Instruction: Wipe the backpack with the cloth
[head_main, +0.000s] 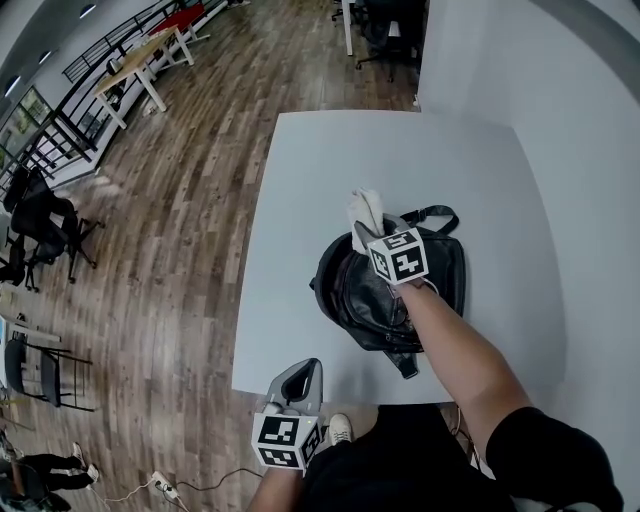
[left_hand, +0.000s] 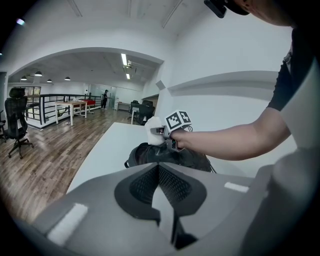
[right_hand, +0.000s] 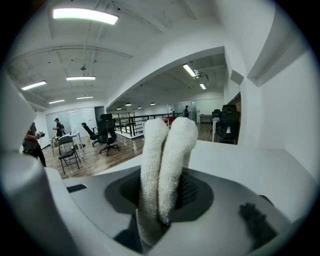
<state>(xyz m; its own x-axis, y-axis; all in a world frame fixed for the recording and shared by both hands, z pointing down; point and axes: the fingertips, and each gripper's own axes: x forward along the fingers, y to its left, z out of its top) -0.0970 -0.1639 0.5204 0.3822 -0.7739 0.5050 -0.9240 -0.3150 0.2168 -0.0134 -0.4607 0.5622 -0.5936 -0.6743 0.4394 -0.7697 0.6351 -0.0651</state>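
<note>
Head view: the black backpack (head_main: 350, 295) lies on the white tabletop (head_main: 300, 180), toward its near right. My right forearm reaches over the bag from the near side. My right gripper (head_main: 362, 236) is at the bag's far left edge, with the white cloth (head_main: 365, 208) sticking out beyond it. My left gripper (head_main: 303, 378) hangs at the tabletop's near edge, left of the bag and apart from it.

Left gripper view: my left jaws are pressed together with nothing between them, and they point toward the backpack. I cannot tell whether the cloth touches the bag.

Right gripper view: only here is the grip plain. My right jaws are clamped on the cloth, which is folded double and stands upright.
</note>
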